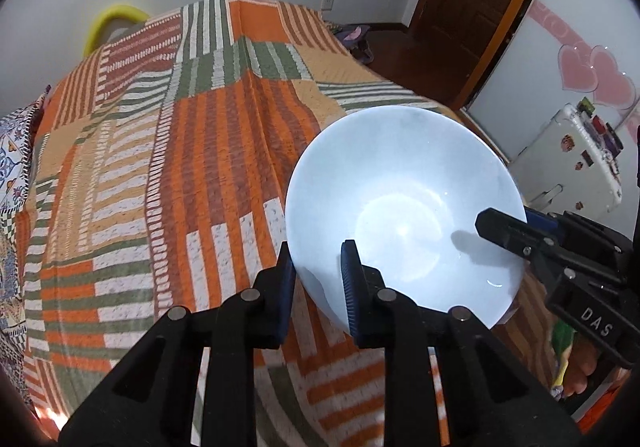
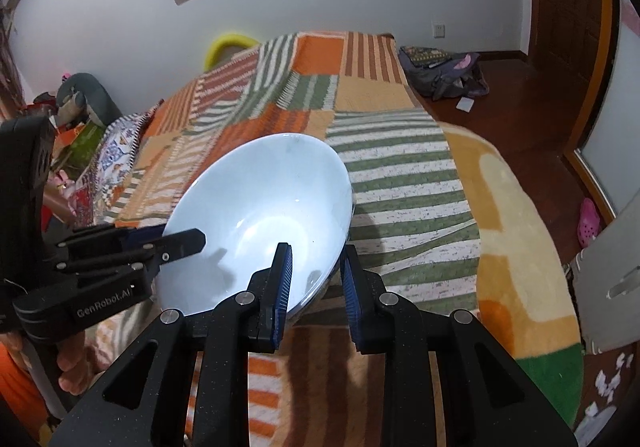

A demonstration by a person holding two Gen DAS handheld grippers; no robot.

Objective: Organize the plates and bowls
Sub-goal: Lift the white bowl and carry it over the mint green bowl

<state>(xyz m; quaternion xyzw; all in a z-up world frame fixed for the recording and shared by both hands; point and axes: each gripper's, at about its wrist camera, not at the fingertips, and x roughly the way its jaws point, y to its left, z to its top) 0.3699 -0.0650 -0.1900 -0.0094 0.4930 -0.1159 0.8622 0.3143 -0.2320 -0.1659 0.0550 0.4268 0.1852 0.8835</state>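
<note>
Right now I have the white bowl (image 1: 404,207) pinched on two sides, lifted off the striped bedspread (image 1: 168,151) and tilted. My left gripper (image 1: 318,287) is clamped on the near rim, one pad inside and one outside the wall. My right gripper (image 2: 316,287) is clenched the same way on the right-hand rim; in the left wrist view its finger reaches in from the right. No plates or other bowls show, so I cannot tell where this one goes. To carry it well I would keep both wrists moving together, level the bowl, avoid twisting the thin rim, and only loosen one grip once the base sits flat.
</note>
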